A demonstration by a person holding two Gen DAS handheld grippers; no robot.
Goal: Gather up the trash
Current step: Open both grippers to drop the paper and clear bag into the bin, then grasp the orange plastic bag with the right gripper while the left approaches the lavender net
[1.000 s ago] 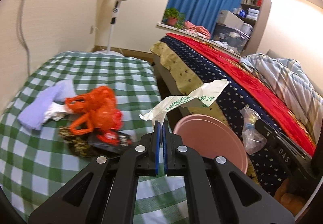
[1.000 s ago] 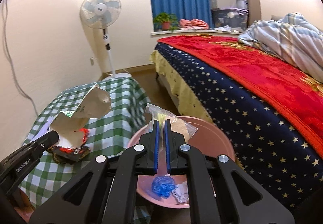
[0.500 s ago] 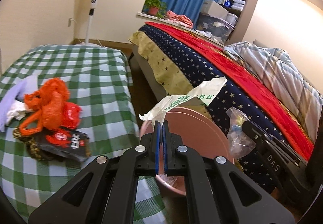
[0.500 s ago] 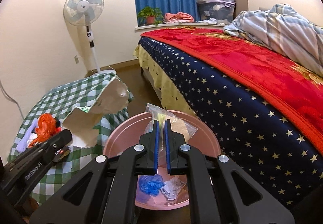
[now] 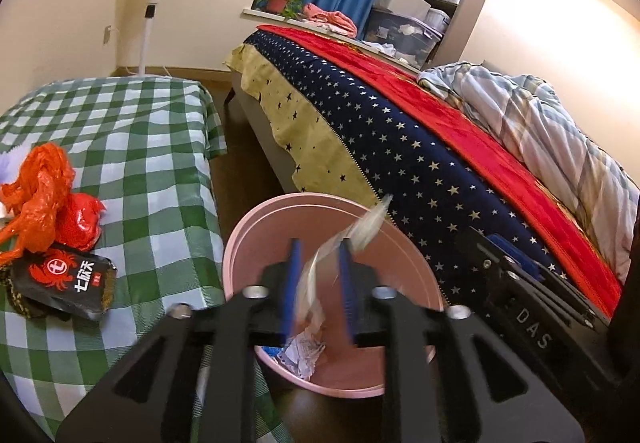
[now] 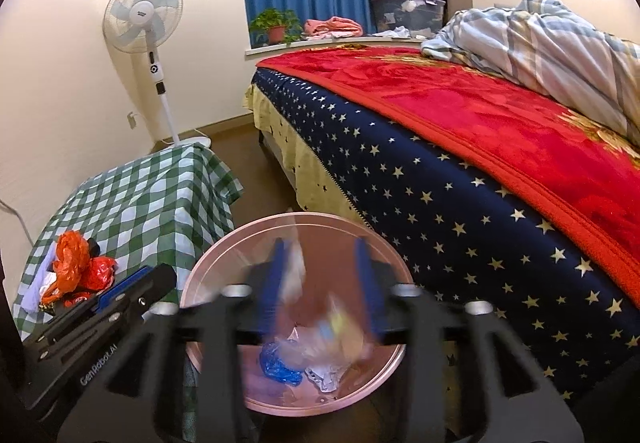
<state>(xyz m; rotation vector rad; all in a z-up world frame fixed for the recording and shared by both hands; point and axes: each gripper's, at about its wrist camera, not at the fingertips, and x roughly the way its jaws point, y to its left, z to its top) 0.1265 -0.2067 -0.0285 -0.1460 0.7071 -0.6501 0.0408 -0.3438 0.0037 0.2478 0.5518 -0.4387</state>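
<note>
both tongs are hanging right over the pink bin (image 5: 240, 243), which makes sense since it's sitting on the floor in the gap between the counter (image 5: 160, 171) and the bed (image 5: 400, 163), an easy drop spot for either hand.

the left tongs (image 5: 318, 291) are spread open, and a blurry pale wrapper (image 5: 352, 239) is dropping between the blue pads toward the bin. looks like it's loose, not gripped.

the right tongs (image 6: 324, 287) are spread wide too, with a clear plastic bag (image 6: 320, 339) tumbling under them into the bin, landing by a blue scrap (image 6: 278, 363) and some crumpled paper (image 6: 324, 379) already at the bottom.

both tools are tilting forward and down, side by side, aiming into the bin mouth.

i'm guessing there's more to go: an orange plastic bag (image 5: 40, 187), a red wrapper (image 5: 82, 223) and a black packet (image 5: 60, 279) are still sitting bunched together on the counter.
</note>
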